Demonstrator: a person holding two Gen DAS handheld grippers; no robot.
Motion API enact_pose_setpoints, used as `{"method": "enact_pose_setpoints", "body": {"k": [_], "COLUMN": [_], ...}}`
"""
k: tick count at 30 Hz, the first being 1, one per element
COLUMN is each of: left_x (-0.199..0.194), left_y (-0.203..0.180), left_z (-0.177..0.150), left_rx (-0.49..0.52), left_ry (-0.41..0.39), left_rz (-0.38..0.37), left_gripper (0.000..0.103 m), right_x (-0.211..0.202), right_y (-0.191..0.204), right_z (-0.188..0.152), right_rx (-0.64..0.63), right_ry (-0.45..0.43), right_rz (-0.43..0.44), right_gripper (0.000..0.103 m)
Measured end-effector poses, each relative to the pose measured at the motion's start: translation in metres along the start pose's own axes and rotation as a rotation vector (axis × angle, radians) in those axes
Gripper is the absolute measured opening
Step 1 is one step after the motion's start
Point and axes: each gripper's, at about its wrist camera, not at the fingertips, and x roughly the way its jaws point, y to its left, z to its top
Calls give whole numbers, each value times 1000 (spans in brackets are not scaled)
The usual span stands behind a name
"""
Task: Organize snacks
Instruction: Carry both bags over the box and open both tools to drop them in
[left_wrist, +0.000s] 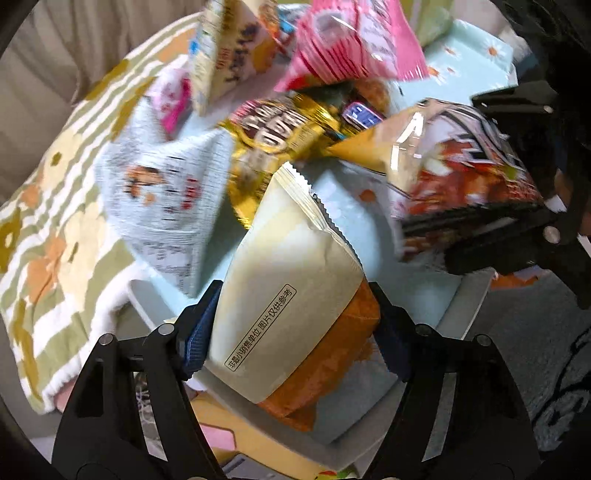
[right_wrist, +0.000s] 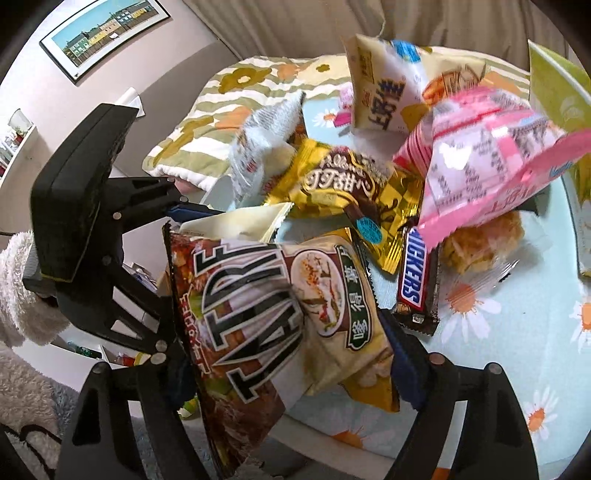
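Note:
My left gripper (left_wrist: 291, 332) is shut on a cream and orange snack packet (left_wrist: 291, 295), held above the table's near edge; it also shows in the right wrist view (right_wrist: 240, 223). My right gripper (right_wrist: 288, 350) is shut on a brown and yellow chip bag (right_wrist: 280, 310), which appears at the right of the left wrist view (left_wrist: 461, 173). Behind them lies a pile: a gold chocolate packet (right_wrist: 340, 184), a pink packet (right_wrist: 491, 158), a cream packet (right_wrist: 388, 92), a white packet (right_wrist: 262, 144) and a Snickers bar (right_wrist: 413, 273).
The snacks lie on a light blue daisy-print tablecloth (right_wrist: 498, 350). A green and orange flowered blanket (right_wrist: 207, 125) lies behind the table. A fluffy grey rug (left_wrist: 546, 362) covers the floor. A framed picture (right_wrist: 107, 33) hangs on the wall.

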Motion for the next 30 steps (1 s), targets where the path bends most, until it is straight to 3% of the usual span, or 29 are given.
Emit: {"method": "enact_pose_setpoints", "body": {"k": [9,14,21,30], "left_x": [-59,-91,-124,-128], "left_y": [18,25,23,-44], "left_z": [14,45,111,245], "left_rx": [-99,-136,-135,-185], "left_ry": [-101,-186,-284,-360], "left_rz": [27,69,118,119], "left_gripper": [72,72,72,72], "right_x": [-66,-111,-165,-247], "right_y": [6,2,-28,-129], "right_z": [11,31,64,84], "right_rx": [7,-9,-19,52], "right_ry": [-116,-199,-272,-318], "right_rz": [-31,-99,-223,-317], "right_gripper": [80,80,80,80]}}
